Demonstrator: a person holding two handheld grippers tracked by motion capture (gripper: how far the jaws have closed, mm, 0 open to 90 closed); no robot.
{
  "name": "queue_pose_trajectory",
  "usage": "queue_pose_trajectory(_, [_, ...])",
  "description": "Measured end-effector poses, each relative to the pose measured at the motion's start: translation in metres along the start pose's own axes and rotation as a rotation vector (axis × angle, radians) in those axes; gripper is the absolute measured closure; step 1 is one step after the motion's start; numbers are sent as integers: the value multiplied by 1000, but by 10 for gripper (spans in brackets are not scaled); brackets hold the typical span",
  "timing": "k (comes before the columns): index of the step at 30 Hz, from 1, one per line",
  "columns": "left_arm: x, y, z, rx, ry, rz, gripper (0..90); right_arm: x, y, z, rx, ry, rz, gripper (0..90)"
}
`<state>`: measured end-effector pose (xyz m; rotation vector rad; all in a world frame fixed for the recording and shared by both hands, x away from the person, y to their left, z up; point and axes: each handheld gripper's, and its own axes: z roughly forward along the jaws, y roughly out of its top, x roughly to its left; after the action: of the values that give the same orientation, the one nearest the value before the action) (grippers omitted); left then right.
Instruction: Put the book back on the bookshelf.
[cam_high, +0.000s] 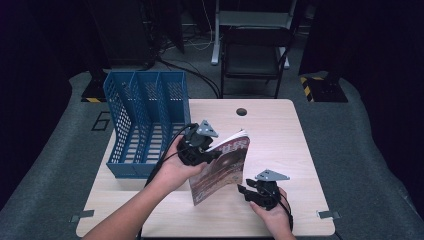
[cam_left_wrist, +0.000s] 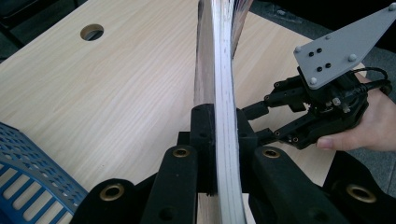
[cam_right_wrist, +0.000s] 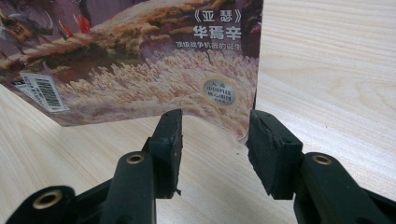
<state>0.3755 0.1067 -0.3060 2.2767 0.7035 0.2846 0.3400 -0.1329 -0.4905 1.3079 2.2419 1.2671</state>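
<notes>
While the magazine (cam_high: 222, 167) is held upright on its lower edge near the middle of the wooden table (cam_high: 280, 130), it is clamped by the left gripper (cam_high: 204, 150) along its upper left part. As seen in the left gripper view, both black jaws are pressed flat against the two faces of the magazine (cam_left_wrist: 224, 93), whose page edges run straight up between them; the jaws are closed down to the thickness of the pages. The right gripper (cam_high: 250, 192) is found low at the magazine's lower right corner, in the person's right hand (cam_high: 275, 217). In the right gripper view, its jaws are seen standing partly open, with the cover's bottom corner (cam_right_wrist: 233, 116) lying just beyond and between the tips; contact with the pads cannot be confirmed, and nothing is gripped there. A barcode label (cam_right_wrist: 42, 91) is noted on the cover. A blue file rack (cam_high: 145, 120) is observed standing at the table's left side, just beside the left hand (cam_high: 172, 170), apart from the magazine.
</notes>
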Motion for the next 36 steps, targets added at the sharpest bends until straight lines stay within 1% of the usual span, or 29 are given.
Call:
queue_pose_trajectory(7, [1, 2, 0, 18, -4, 2, 839, 0, 0, 0, -1, 0, -9, 552])
queue_pose_trajectory(10, [0, 4, 0, 23, 2, 4, 840, 0, 0, 0, 0, 2, -11, 552])
queue_pose_trajectory(11, [1, 4, 0, 26, 5, 11, 839, 0, 0, 0, -1, 2, -9, 552])
queue_pose_trajectory(13, [2, 5, 0, 29, 9, 8, 840, 0, 0, 1, 0, 0, -10, 552])
queue_pose_trajectory(17, [4, 6, 0, 35, 8, -10, 840, -1, 0, 0, 1, 0, -10, 551])
queue_pose_trajectory(19, [5, 6, -1, 37, 17, -10, 840, -1, 0, 0, 1, 1, -5, 552])
queue_pose_trajectory(20, [5, 6, -1, 36, 14, -19, 840, -1, 0, 0, 1, 1, -2, 552])
queue_pose_trajectory(21, [6, 7, -2, 40, 21, -8, 840, -1, 0, 0, 0, 1, -2, 551])
queue_pose_trajectory(25, [7, 8, -6, 43, 28, -19, 840, -1, 0, 0, 0, 0, -3, 551])
queue_pose_trajectory(27, [9, 8, -9, 41, 33, -13, 840, -1, 0, 0, 1, 0, -3, 552])
queue_pose_trajectory(35, [15, 12, -24, 31, 32, -23, 840, -1, 0, 0, 0, -2, -3, 551])
queue_pose_trajectory(36, [16, 13, -25, 27, 33, -27, 840, -1, 0, 0, 1, -2, -9, 552])
